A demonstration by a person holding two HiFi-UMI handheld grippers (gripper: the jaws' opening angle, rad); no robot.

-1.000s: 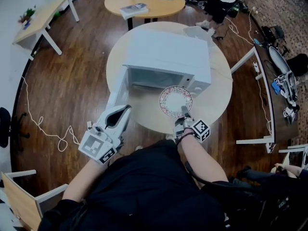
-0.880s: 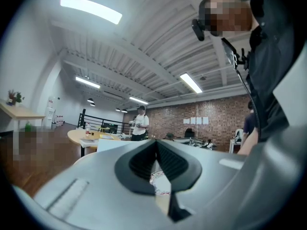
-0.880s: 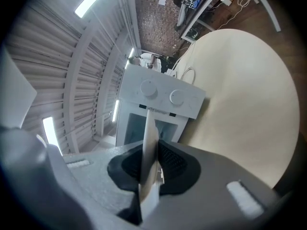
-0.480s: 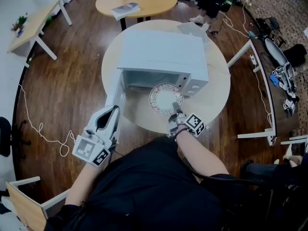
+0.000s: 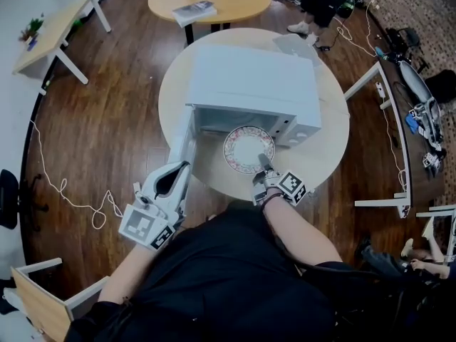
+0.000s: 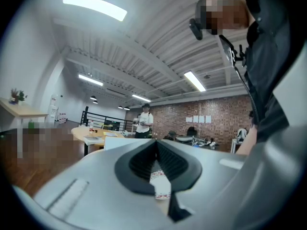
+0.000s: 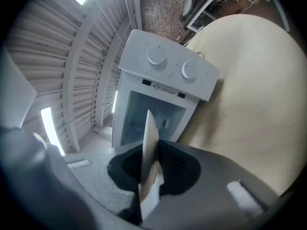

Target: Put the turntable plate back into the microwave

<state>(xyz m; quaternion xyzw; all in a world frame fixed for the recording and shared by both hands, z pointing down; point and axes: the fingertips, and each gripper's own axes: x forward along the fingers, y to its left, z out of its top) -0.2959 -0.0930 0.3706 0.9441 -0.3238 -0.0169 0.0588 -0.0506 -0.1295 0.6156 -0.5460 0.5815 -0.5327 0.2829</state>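
1. The right gripper (image 5: 265, 165) is clamped on the near rim of the turntable plate (image 5: 248, 148), which it holds flat.
2. Just beyond the plate, the microwave (image 5: 249, 77) stands with its door open.
3. The plate looks stiff, slick and breakable, so I'd want a firm pinch on the rim.
4. The left gripper (image 5: 179, 171), off to the side, has its jaws together and is empty.

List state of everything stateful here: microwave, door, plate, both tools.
microwave door: open wide.
microwave: no plate inside yet.
turntable plate: held by its rim, in front of the opening.
right tool: shut on the turntable plate.
left tool: shut, empty.
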